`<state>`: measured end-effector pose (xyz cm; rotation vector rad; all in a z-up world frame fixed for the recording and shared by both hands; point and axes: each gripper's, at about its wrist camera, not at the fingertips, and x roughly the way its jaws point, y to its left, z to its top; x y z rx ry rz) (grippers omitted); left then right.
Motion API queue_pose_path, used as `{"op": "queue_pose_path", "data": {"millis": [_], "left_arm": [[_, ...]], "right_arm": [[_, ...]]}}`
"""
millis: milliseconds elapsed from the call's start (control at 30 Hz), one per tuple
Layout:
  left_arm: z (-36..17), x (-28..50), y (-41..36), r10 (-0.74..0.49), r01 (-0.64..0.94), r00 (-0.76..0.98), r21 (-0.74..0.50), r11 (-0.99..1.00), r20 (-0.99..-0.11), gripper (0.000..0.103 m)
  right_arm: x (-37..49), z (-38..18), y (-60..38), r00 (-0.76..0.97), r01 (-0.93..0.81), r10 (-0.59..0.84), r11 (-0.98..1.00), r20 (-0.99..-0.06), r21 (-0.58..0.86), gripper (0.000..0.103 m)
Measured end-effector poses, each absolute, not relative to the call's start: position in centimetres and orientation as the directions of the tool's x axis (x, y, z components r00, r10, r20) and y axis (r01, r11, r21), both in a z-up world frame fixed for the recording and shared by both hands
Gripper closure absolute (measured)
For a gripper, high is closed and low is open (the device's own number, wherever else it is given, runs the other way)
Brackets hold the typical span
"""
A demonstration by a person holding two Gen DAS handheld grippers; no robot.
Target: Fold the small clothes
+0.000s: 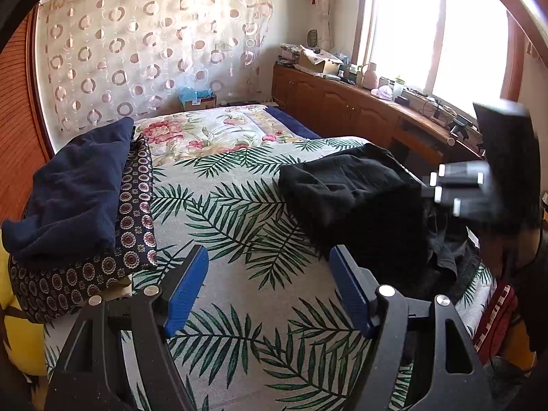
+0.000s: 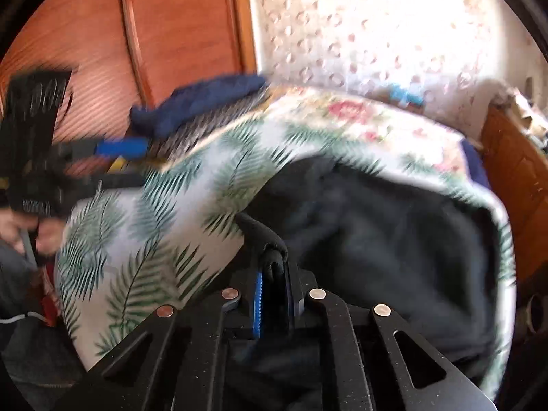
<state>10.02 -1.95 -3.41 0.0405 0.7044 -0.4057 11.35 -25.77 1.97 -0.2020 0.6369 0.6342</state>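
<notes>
A black garment (image 1: 356,191) lies heaped on the right side of the leaf-print bedspread (image 1: 233,226). In the right wrist view it (image 2: 383,239) fills the lower right. My right gripper (image 2: 274,267) is shut on a black fold of it; that view is blurred. The right gripper also shows at the right edge of the left wrist view (image 1: 459,188). My left gripper (image 1: 269,270) is open and empty above bare bedspread, left of the black garment. A folded navy garment (image 1: 75,188) lies on a folded patterned one (image 1: 133,219) at the left.
A floral quilt (image 1: 219,130) covers the far bed. A wooden cabinet (image 1: 342,106) with clutter runs under the window on the right. A wooden panel stands left, a circle-print curtain behind. Something yellow (image 1: 20,335) sits at the lower left edge.
</notes>
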Motion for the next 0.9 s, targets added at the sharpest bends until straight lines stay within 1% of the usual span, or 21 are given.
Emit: {"op": "queue_pose_path", "data": {"millis": [167,300,400,467,500,567,600,633,700,767,833,900], "left_arm": [[-3.3,10.0,-2.7,-0.36,0.389,0.685,-0.1,0.916,-0.634,0.029],[-3.3,9.9,-3.3,-0.369,0.399,0.679,-0.104,0.911,-0.635,0.029],[-3.5,9.9,-3.6,-0.372,0.405,0.675,-0.101,0.909,-0.638,0.029],[-3.5,9.9,-3.9,-0.374,0.407,0.672,-0.102,0.907,-0.64,0.029],[-3.6,10.0,-3.9,-0.374,0.408,0.669,-0.103,0.907,-0.642,0.029],[-3.7,10.1,-3.9,-0.375,0.407,0.667,-0.106,0.907,-0.644,0.029],[-3.8,10.1,-4.0,-0.375,0.408,0.666,-0.107,0.907,-0.644,0.029],[-3.8,10.0,-4.0,-0.374,0.407,0.666,-0.106,0.907,-0.645,0.029],[-3.8,10.0,-4.0,-0.374,0.407,0.665,-0.106,0.907,-0.646,0.029],[-3.7,10.1,-4.2,-0.374,0.407,0.664,-0.106,0.907,-0.647,0.029],[-3.7,10.0,-4.4,-0.375,0.406,0.666,-0.107,0.908,-0.645,0.029],[-3.6,9.9,-4.6,-0.379,0.406,0.672,-0.111,0.907,-0.636,0.029]], "right_arm": [[15.1,6.2,-30.6,0.724,-0.511,0.403,0.858,-0.56,-0.044,0.094],[18.7,7.6,-33.0,0.762,-0.429,0.321,0.901,-0.563,-0.068,0.094],[22.1,7.4,-34.6,0.769,-0.358,0.247,0.931,-0.59,-0.076,0.094],[24.3,6.8,-34.5,0.774,-0.303,0.178,0.947,-0.608,-0.109,0.094],[25.9,5.8,-34.6,0.767,-0.262,0.117,0.955,-0.631,-0.141,0.094],[28.2,3.8,-34.7,0.72,-0.23,0.062,0.961,-0.691,-0.153,0.093],[28.9,2.8,-35.1,0.709,-0.211,0.04,0.964,-0.704,-0.159,0.09],[29.1,2.4,-35.3,0.71,-0.194,0.023,0.967,-0.704,-0.164,0.082],[28.9,2.3,-35.5,0.72,-0.175,0.017,0.972,-0.694,-0.159,0.076],[28.2,2.6,-35.6,0.73,-0.161,0.011,0.975,-0.683,-0.156,0.056],[26.6,3.1,-33.2,0.756,-0.152,0.022,0.978,-0.655,-0.143,0.056],[23.9,2.9,-31.9,0.772,-0.172,0.07,0.98,-0.632,-0.102,0.056]]}}
